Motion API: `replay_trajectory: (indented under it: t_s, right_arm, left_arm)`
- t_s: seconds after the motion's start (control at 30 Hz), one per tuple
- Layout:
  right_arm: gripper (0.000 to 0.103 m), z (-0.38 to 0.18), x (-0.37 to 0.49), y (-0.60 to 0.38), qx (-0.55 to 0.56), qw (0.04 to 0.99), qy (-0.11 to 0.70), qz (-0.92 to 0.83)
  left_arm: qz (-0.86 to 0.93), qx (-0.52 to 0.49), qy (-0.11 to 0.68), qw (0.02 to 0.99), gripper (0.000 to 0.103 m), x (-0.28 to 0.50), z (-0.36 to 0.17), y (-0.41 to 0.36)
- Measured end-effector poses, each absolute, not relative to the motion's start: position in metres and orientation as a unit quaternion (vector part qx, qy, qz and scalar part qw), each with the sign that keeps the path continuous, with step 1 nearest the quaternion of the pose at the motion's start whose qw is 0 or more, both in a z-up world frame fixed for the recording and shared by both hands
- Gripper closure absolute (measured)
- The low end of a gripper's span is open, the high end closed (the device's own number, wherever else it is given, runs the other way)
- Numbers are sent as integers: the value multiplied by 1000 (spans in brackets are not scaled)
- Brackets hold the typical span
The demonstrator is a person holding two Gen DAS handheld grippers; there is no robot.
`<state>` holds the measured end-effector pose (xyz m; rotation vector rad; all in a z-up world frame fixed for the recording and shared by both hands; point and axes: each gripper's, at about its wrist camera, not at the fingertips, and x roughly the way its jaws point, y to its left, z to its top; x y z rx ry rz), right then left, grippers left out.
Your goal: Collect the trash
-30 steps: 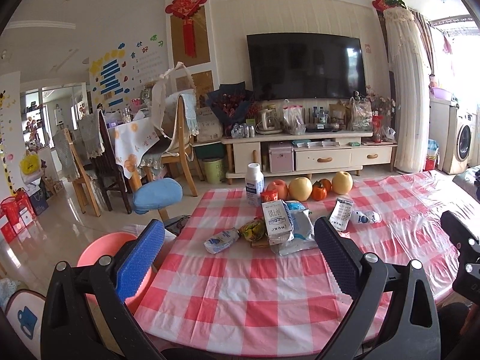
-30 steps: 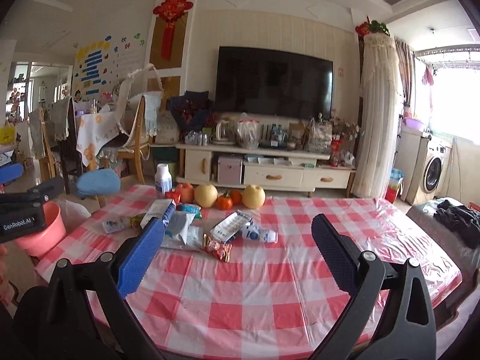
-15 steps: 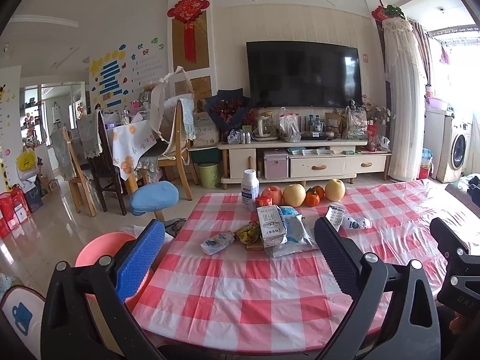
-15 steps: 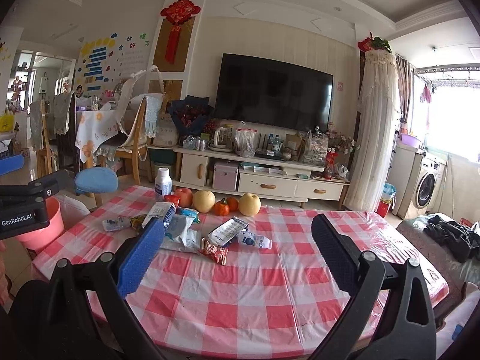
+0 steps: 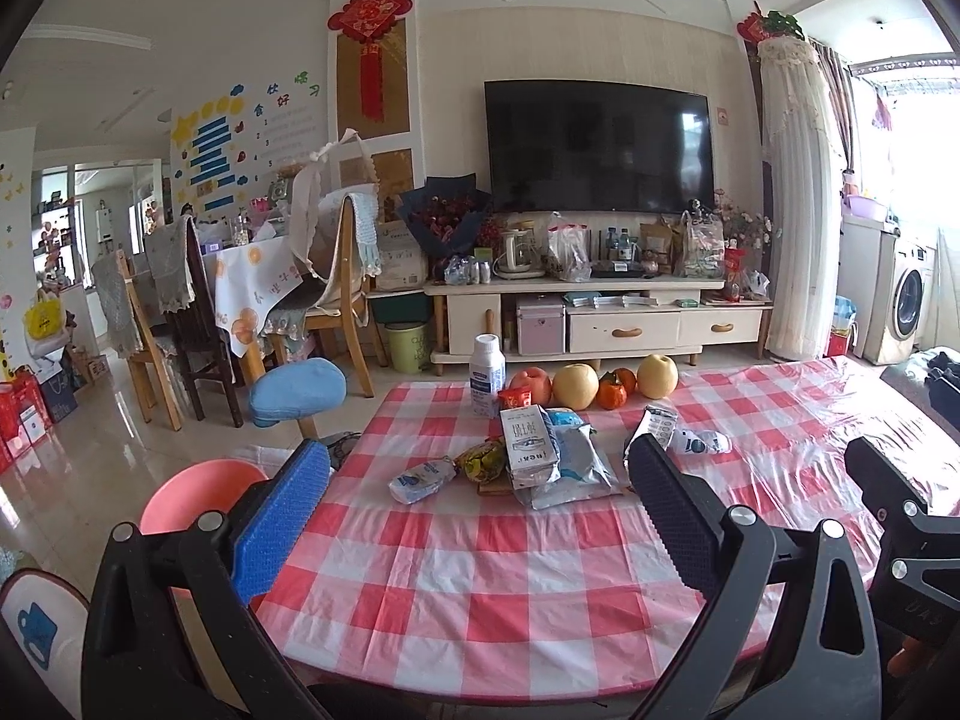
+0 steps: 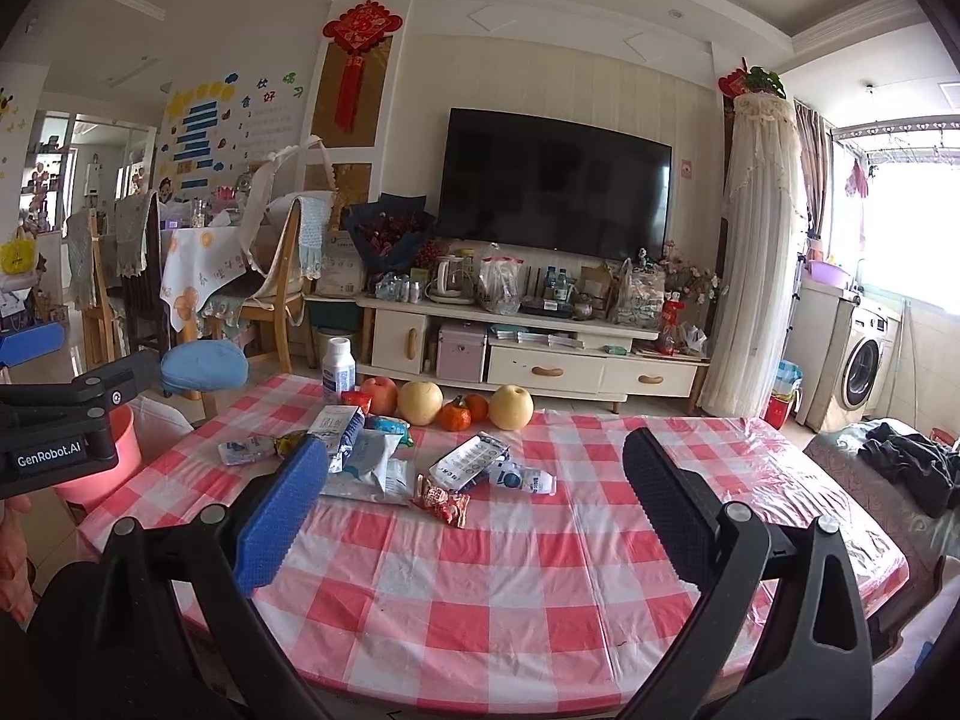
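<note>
A heap of trash lies mid-table on the red-checked cloth: a white milk carton, a silver pouch, a yellow wrapper and a small white packet. A flattened carton, a crushed white bottle and a red wrapper lie to the right. My left gripper hovers open over the near table edge, short of the heap. My right gripper is also open and empty, just short of the red wrapper.
Apples, pears and persimmons line the table's far side beside a white bottle. A pink bin stands on the floor left of the table, with a blue stool behind. TV cabinet at the back.
Both grippers have drawn back and risen slightly, so the table and trash look a little farther off. Both stay open; nothing on the table has moved.
</note>
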<state>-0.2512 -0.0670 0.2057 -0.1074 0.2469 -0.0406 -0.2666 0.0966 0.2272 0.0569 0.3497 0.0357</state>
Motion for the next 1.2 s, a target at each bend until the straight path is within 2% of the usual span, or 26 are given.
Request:
replay_trajectory:
  t_s: [0.43,0.77,1.2]
  right_arm:
    - [4,175,-228,-64,-60,987,151,-11]
    - [4,105,-179,-84,-8,962,270,47]
    - [4,66,-122,-140,96,931,344,78]
  left_arm:
    - [1,38,216,976,5,-241,196,89]
    - [-57,-7,259,964,5,-206,147,93]
    - [-47,-44,312,948,5,-116,114,97]
